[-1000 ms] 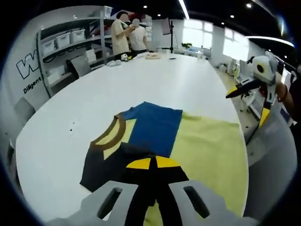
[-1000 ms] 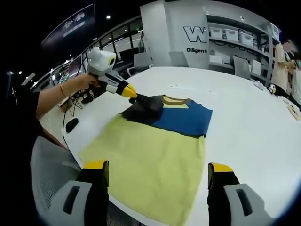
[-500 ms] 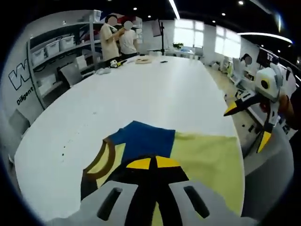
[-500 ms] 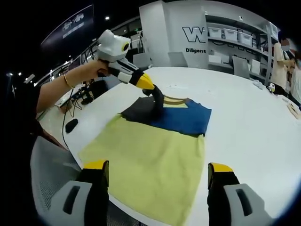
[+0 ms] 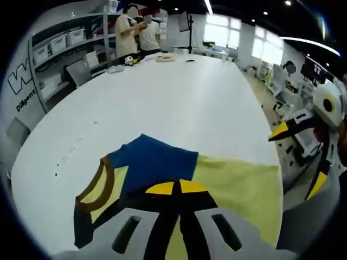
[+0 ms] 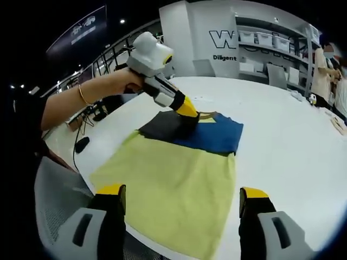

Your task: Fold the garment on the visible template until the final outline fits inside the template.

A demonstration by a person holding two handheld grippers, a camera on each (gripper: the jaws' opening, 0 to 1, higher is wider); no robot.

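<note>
A shirt lies on the white table (image 5: 190,92), with a pale yellow body (image 6: 173,179), a blue shoulder panel (image 6: 214,135), a brown collar (image 5: 100,181) and a black sleeve (image 6: 162,125). My left gripper (image 5: 173,188) is shut on the black sleeve fabric. In the right gripper view, a hand holds the left gripper (image 6: 187,111) over the collar area, with the sleeve drawn inward under it. My right gripper (image 6: 181,192) stands open above the shirt's hem near the table edge, holding nothing. It also appears in the left gripper view as the right gripper (image 5: 297,160), beyond the table's right side.
Two people (image 5: 133,32) stand at the table's far end beside small items. Shelves with white bins (image 5: 54,49) line the wall. A grey chair (image 6: 59,189) sits by the near table edge, and a small black object (image 6: 82,143) lies on the table's left.
The left gripper has carried the black sleeve inward, from the shirt's outer side to over the collar and blue panel. The right gripper has stayed open in place.
</note>
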